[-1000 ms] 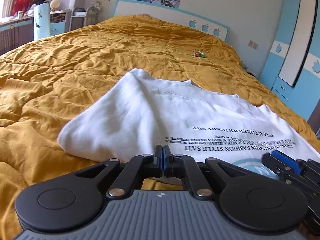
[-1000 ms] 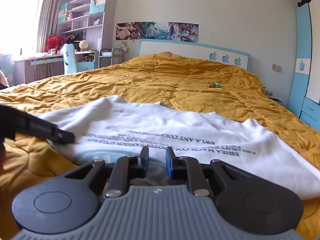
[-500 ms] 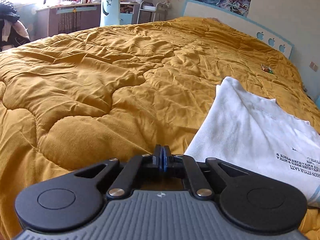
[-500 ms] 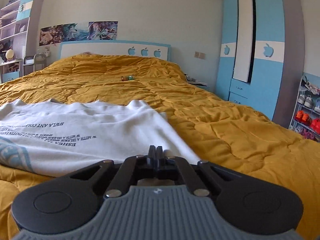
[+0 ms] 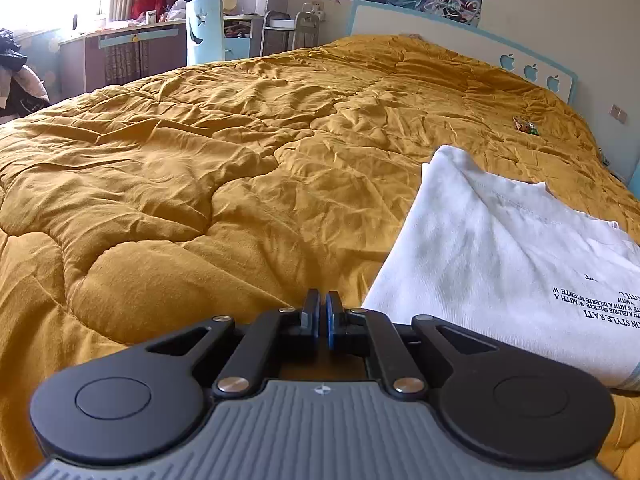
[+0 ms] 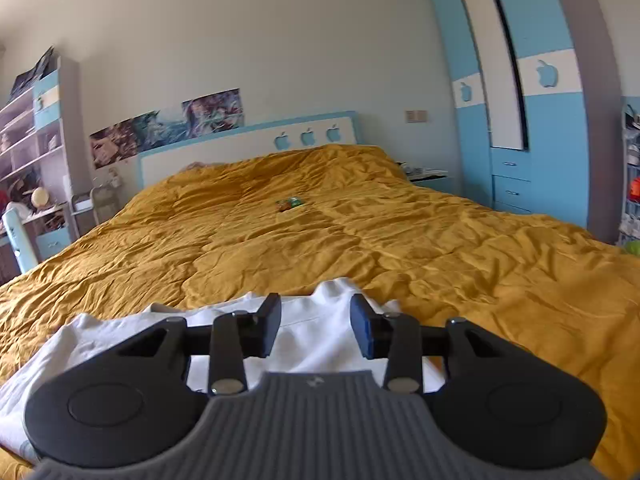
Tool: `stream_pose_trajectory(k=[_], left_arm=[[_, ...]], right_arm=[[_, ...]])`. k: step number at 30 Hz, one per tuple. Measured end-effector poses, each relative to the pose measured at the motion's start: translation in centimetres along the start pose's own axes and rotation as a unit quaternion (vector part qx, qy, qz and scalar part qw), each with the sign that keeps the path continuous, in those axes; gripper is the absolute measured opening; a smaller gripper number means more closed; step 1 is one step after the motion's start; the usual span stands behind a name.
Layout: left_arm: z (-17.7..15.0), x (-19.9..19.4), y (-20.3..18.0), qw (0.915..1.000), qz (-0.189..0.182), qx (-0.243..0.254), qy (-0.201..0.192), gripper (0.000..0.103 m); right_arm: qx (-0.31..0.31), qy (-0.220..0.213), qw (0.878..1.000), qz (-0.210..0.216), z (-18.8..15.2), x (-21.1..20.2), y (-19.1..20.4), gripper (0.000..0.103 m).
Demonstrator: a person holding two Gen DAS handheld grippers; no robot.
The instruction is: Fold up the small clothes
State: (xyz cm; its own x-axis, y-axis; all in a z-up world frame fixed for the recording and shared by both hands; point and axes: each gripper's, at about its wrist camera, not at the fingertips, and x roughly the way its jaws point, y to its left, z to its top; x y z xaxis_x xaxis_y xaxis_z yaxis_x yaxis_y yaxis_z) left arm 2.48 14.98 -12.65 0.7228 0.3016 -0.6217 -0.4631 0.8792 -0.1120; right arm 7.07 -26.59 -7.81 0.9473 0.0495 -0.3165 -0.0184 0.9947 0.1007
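Observation:
A white T-shirt (image 5: 508,248) with black printed text lies flat on the mustard-yellow quilt (image 5: 240,160). My left gripper (image 5: 322,316) is shut and empty, low over the quilt just left of the shirt's near left edge. In the right wrist view the shirt (image 6: 312,336) lies under and ahead of my right gripper (image 6: 316,320), which is open and empty above the shirt's far edge. Neither gripper touches the cloth as far as I can see.
A small green and red wrapper (image 5: 526,126) lies far up the bed, also in the right wrist view (image 6: 290,203). The headboard (image 6: 240,152) is beyond; a blue wardrobe (image 6: 520,120) stands right, a desk and chair (image 5: 204,28) left.
My right gripper has opened from shut and swung back left over the shirt's far edge. My left gripper stays shut left of the shirt, with only a slight shift of view.

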Motion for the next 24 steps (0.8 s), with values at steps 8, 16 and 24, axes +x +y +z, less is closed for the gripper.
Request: stream_pose_trajectory(k=[8,16,24], left_arm=[[-0.4,0.7,0.2,0.9999,-0.011,-0.001,0.005,0.007],[-0.6,0.7,0.3,0.9998,-0.020,-0.003,0.001,0.007],[-0.8,0.8,0.4,0.9997,-0.023,-0.004,-0.002,0.007]], right_arm=[[0.004,0.125,0.992,0.035,-3.8,7.3,2.2,0.014],[0.153,0.098,0.983,-0.032,-4.7,6.3,-4.0,0.000],[0.195,0.063,0.971,-0.125,-4.2,3.0,-8.5,0.004]])
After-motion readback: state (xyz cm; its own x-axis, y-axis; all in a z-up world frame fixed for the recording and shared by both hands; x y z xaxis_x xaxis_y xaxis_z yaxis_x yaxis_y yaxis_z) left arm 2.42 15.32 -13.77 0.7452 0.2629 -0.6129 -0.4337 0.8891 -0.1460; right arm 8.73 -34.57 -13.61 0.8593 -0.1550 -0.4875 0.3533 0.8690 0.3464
